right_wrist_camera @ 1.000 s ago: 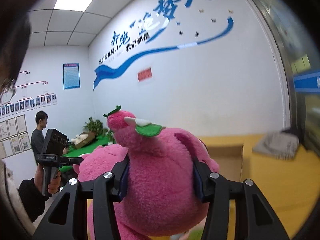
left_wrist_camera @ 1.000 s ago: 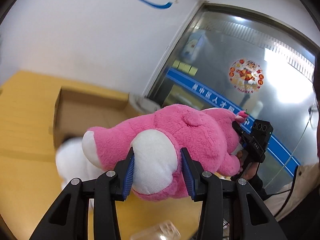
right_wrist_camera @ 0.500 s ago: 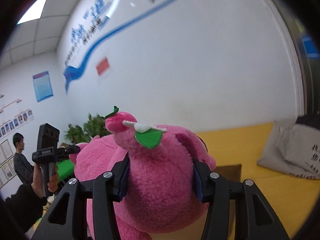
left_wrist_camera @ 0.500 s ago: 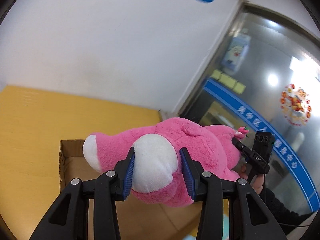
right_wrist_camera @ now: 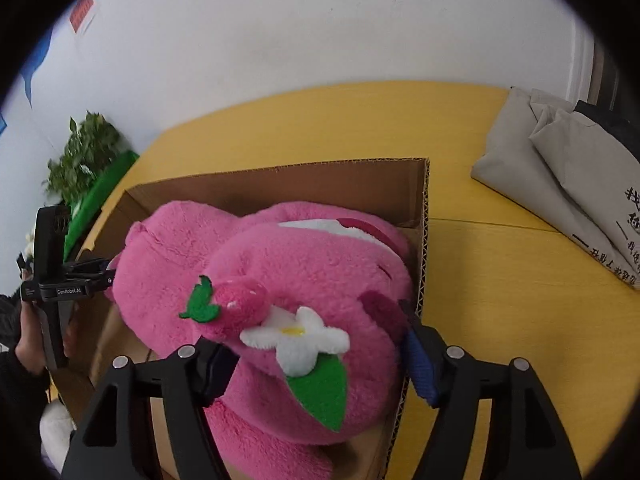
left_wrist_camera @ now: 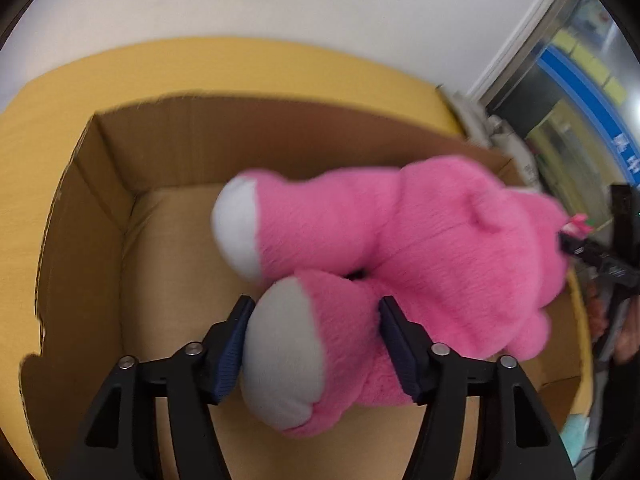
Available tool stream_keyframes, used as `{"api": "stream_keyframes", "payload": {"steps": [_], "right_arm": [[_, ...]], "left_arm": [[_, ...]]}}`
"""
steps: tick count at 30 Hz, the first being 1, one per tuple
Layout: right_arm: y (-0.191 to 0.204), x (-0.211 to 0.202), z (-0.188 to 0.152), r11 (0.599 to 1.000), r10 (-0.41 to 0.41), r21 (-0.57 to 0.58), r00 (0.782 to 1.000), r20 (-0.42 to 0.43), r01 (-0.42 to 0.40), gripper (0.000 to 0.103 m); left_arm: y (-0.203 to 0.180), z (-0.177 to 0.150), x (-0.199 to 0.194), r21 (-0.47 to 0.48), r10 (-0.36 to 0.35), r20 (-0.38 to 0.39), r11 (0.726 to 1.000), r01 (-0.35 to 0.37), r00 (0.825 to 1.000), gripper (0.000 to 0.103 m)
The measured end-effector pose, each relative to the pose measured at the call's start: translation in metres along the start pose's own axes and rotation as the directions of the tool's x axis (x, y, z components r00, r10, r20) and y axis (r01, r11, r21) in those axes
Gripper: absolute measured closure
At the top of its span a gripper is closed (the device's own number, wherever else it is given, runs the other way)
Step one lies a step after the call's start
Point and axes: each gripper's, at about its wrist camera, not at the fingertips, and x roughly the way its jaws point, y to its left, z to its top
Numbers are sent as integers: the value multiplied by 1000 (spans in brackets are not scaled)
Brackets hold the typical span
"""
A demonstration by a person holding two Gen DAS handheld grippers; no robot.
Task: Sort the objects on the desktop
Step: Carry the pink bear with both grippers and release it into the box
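A big pink plush bear point(left_wrist_camera: 432, 248) with white foot pads hangs inside an open cardboard box point(left_wrist_camera: 92, 184) on a yellow table. My left gripper point(left_wrist_camera: 312, 344) is shut on one of its feet, just above the box floor. My right gripper point(right_wrist_camera: 316, 356) is shut on the bear's head point(right_wrist_camera: 304, 272), next to its strawberry, white flower and green leaf, at the box's point(right_wrist_camera: 424, 216) right wall. Each view shows the other gripper at its edge.
Folded grey cloth bags point(right_wrist_camera: 568, 184) lie on the yellow table point(right_wrist_camera: 500, 280) right of the box. A white wall stands behind. A green plant point(right_wrist_camera: 84, 156) is at the far left. A glass door point(left_wrist_camera: 580, 92) is at the right.
Both grippers have lowered the bear from high in the air down into the cardboard box. Both views now tilt down onto the box and table.
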Motion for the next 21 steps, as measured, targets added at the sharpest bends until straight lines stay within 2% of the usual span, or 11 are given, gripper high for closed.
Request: {"api": "stream_keyframes", "payload": {"steps": [2, 6, 7, 8, 9, 10, 12, 16, 19, 21], "right_arm": [[9, -5, 2, 999, -40, -31, 999, 3, 40, 32], [47, -49, -6, 975, -141, -155, 985, 104, 156, 28], [58, -59, -12, 968, -131, -199, 984, 121, 154, 28], [68, -68, -18, 959, -117, -241, 984, 136, 148, 28], [80, -75, -24, 951, -73, -289, 989, 127, 108, 28], [89, -74, -27, 946, -31, -318, 995, 91, 59, 28], [106, -59, -29, 933, 21, -360, 1000, 6, -17, 29], [101, -15, -21, 952, -69, -301, 997, -27, 58, 31], [100, -25, -19, 965, -89, -246, 996, 19, 91, 31], [112, -51, -28, 960, -110, -253, 992, 67, 123, 29]], "left_arm": [[3, -3, -5, -3, 16, 13, 1000, -16, 1000, 23], [7, -8, -31, -11, 42, 50, 999, -41, 998, 22], [5, -11, -45, -3, 36, 74, 999, -35, 997, 21], [2, -15, -59, 10, 13, 100, 1000, -14, 995, 16], [0, -20, -71, 26, -6, 121, 1000, 2, 993, 12], [-3, -24, -78, 45, -10, 133, 999, 4, 991, 4], [-11, -31, -84, 79, 0, 140, 997, -11, 990, 0], [-31, -45, -88, 109, -8, 126, 994, -5, 992, 0], [-45, -57, -97, 114, -24, 131, 993, 9, 991, 0], [-64, -62, -110, 109, -25, 166, 994, 7, 986, 0]]}}
